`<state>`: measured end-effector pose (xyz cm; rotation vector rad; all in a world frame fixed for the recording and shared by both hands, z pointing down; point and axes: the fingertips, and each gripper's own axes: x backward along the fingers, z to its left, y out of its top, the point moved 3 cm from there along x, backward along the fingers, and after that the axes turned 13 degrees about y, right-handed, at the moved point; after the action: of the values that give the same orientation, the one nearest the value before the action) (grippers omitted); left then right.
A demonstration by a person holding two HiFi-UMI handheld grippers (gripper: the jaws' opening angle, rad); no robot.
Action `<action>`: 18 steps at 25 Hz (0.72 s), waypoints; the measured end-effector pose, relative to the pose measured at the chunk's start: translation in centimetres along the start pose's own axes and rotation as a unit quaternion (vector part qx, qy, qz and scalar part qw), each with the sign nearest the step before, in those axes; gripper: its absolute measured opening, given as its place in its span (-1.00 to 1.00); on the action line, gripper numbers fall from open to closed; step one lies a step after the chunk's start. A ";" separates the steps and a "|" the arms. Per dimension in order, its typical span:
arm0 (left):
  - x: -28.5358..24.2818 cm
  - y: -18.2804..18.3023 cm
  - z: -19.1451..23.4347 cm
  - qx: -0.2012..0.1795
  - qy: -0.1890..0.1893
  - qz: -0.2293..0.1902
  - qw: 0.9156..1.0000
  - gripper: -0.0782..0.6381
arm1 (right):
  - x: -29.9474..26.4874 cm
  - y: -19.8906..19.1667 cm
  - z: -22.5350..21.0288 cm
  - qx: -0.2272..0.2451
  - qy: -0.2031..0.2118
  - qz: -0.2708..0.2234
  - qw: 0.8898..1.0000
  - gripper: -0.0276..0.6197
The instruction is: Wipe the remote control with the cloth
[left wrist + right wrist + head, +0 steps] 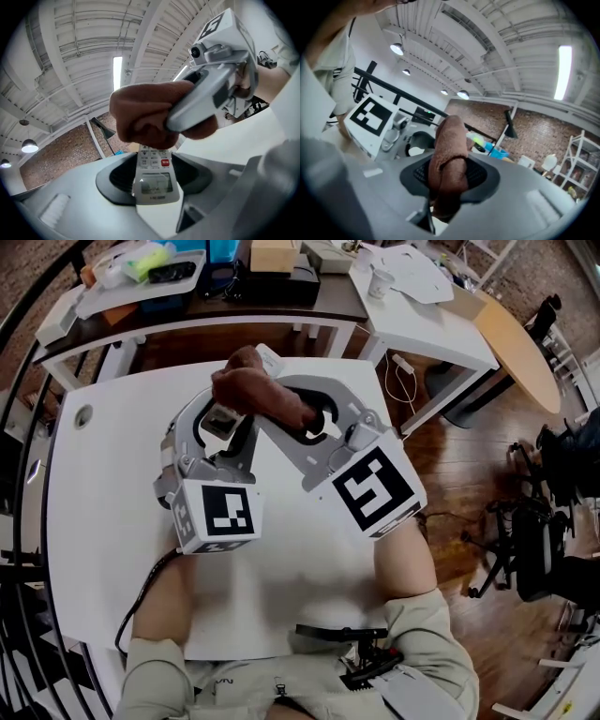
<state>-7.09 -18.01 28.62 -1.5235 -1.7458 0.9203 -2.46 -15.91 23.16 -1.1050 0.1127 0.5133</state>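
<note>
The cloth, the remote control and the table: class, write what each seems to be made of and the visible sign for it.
Cloth: soft brown fabric, probably towelling; it folds and looks fuzzy.
Remote control: pale, matt hard plastic, with a glossy display window.
Table: smooth white top, perhaps laminate; its core is hidden.

Remote control (155, 180) half under cloth (140, 112)

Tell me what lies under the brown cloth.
The remote control: its screen and red button show below the cloth; the keys further up are covered.
</note>
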 end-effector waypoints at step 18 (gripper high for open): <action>0.5 1.0 -1.6 -0.044 0.004 -0.018 0.999 -0.10 | 0.0 -1.5 -1.7 0.014 -0.073 0.050 0.996 -0.56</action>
<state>-5.32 -17.31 28.70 -1.5446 -1.8233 0.8273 -1.50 -17.88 23.64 -1.0343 0.0474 0.6791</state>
